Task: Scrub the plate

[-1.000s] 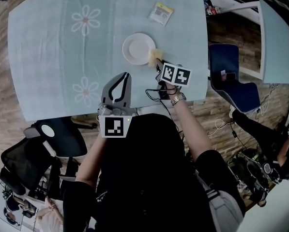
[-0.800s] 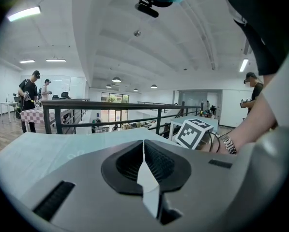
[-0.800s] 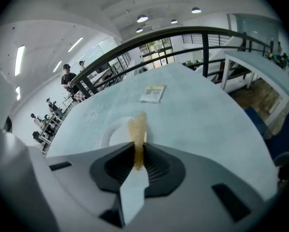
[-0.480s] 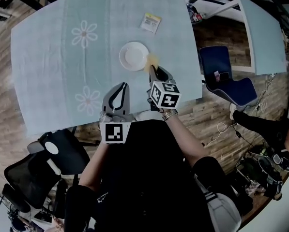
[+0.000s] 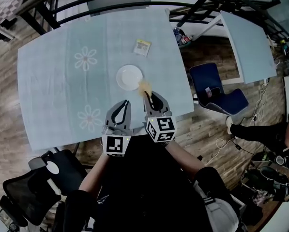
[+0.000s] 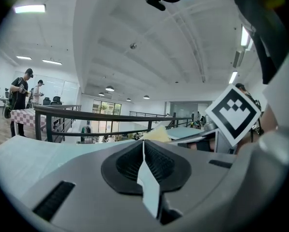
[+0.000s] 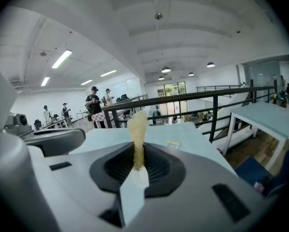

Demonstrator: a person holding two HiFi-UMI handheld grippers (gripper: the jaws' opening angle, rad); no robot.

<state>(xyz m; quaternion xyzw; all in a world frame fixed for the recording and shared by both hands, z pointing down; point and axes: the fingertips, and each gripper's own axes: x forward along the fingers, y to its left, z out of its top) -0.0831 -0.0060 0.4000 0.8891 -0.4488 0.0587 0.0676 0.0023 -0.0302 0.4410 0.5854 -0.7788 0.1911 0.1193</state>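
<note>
Plate: one, white, round, bare of food; lies flat on the bench, a little toward 3 o'clock of its middle.
Sponge: one, yellow; at the plate's 5 o'clock, just beside the rim. Whether it touches the plate cannot be told.
Tools: two, side by side near the bench's 6 o'clock edge, both pointing toward 12 o'clock.
Right tool: jaws pinched on the sponge. In the right gripper view the sponge stands up out of the right tool, clamped at its lower end.
Left tool: at the plate's 6 o'clock, apart from it. In the left gripper view the left tool has its jaws pressed together with nothing between them.
Bench: one, under a pale blue cloth.
Flower prints: two, one at the plate's 10 o'clock, one at its 8 o'clock.
Packet: one, small, yellow and white, flat on the cloth at the plate's 1 o'clock, well apart from it.
Blue chair: one, off the bench at 3 o'clock.
</note>
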